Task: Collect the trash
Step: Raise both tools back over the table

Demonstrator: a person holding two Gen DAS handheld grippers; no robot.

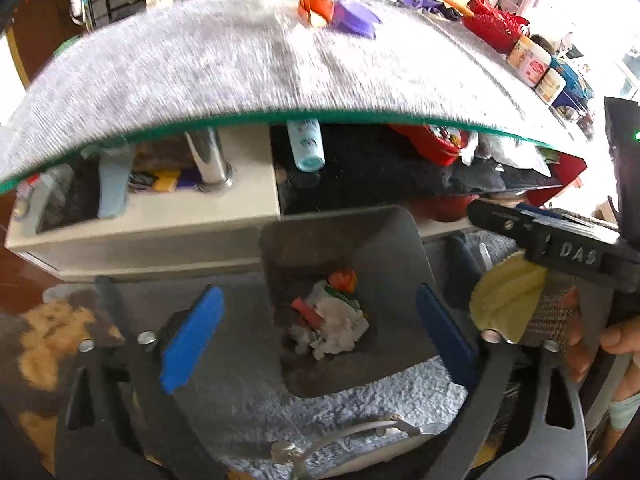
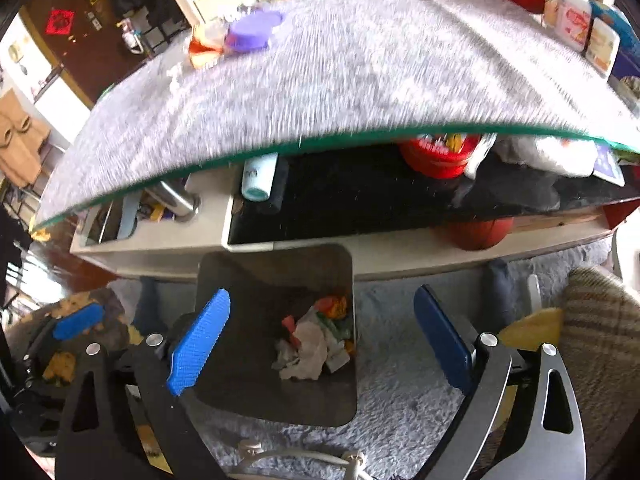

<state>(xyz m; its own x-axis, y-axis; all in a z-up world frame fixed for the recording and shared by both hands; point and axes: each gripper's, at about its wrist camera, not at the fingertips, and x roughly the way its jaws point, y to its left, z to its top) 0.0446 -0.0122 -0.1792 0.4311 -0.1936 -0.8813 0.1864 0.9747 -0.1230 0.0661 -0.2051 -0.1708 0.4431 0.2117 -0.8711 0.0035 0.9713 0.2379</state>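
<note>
A dark grey trash bin (image 1: 404, 280) (image 2: 240, 280) stands on the carpet below the glass table edge. It holds crumpled white paper (image 1: 340, 328) (image 2: 308, 348) and orange and red scraps (image 1: 344, 280) (image 2: 332, 306). My left gripper (image 1: 320, 336) is open and empty above the bin. My right gripper (image 2: 324, 340) is open and empty above the bin too; its black body shows at the right of the left wrist view (image 1: 560, 248). An orange wrapper (image 1: 316, 8) (image 2: 200, 48) and a purple lid (image 1: 356, 20) (image 2: 252, 34) lie on the far side of the table.
The glass table (image 1: 200, 72) (image 2: 340, 80) has a grey cover and a green edge. Red basket (image 1: 492, 24) and jars (image 1: 528, 60) stand at its right. A lower shelf holds a blue bottle (image 1: 306, 144), a red bowl (image 2: 436, 156) and clutter.
</note>
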